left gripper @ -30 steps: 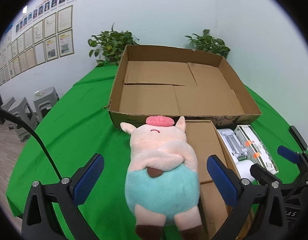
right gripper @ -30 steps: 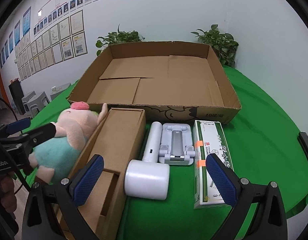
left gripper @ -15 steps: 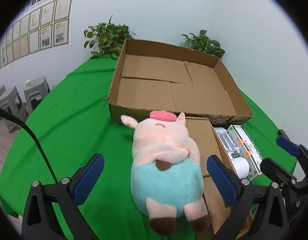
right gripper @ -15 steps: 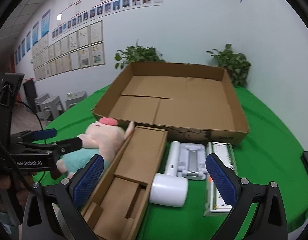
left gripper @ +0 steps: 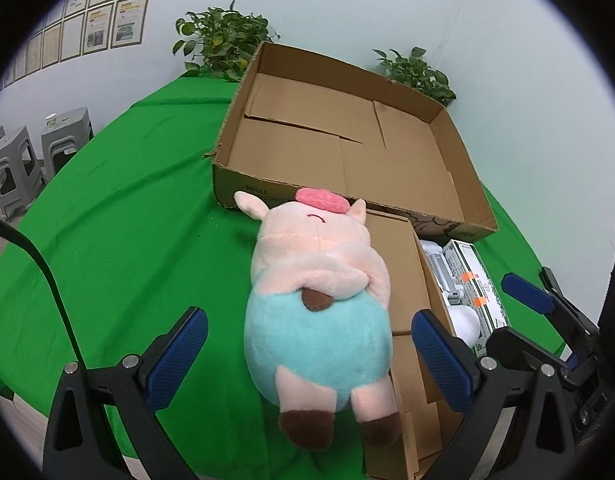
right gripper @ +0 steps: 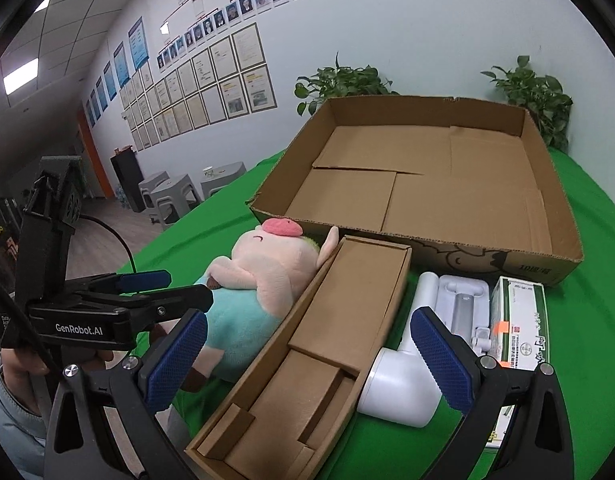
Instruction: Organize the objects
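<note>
A pink plush pig (left gripper: 319, 300) in a teal bottom lies on the green table, head toward a large open cardboard box (left gripper: 347, 148). My left gripper (left gripper: 307, 360) is open, its blue pads on either side of the pig's lower body without touching it. My right gripper (right gripper: 307, 360) is open and empty above a long narrow cardboard tray (right gripper: 319, 340). The pig (right gripper: 263, 276) leans against that tray's left side. The left gripper also shows in the right wrist view (right gripper: 147, 286).
A white hand-held device (right gripper: 403, 368), a white folding stand (right gripper: 463, 304) and a green-and-white carton (right gripper: 515, 320) lie right of the tray. The big box (right gripper: 427, 184) is behind them. Potted plants stand at the wall; grey stools (left gripper: 15, 160) are off the table's left.
Both grippers have risen and pulled back, so the views look down more steeply on the table. The left gripper stays open around the pig; the objects have not moved.
</note>
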`<state>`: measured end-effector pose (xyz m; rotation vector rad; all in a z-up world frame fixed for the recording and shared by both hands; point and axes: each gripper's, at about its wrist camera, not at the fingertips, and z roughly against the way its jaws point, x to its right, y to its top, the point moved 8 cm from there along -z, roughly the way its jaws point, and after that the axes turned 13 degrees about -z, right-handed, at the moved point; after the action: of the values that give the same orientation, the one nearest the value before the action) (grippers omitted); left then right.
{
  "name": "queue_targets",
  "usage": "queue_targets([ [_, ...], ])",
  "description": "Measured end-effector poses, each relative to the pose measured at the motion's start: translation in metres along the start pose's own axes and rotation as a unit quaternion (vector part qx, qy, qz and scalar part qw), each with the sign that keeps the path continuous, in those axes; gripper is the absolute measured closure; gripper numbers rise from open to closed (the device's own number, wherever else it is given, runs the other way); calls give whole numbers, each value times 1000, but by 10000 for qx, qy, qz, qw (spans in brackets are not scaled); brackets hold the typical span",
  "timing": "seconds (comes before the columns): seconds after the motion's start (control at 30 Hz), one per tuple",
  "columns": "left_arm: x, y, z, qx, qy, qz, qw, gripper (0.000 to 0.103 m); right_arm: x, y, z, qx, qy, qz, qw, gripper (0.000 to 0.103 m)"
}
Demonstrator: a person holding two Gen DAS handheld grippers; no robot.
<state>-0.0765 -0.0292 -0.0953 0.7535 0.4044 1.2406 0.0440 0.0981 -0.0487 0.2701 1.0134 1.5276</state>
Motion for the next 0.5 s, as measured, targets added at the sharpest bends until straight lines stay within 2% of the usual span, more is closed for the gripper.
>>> queue_targets([
  [0.1, 2, 0, -3, -13, -18, -63, 10000, 2, 4, -4, -3, -58, -30, 6, 10000, 1],
  [0.3, 1, 4, -7, -7, -278, -216, 9994, 2, 5, -12, -7, -88, -150, -3, 9998, 1],
  [0.5, 2, 4, -7, -52, -741, -511, 9959, 2, -5, -15, -2, 81, -331, -192, 9992, 1],
])
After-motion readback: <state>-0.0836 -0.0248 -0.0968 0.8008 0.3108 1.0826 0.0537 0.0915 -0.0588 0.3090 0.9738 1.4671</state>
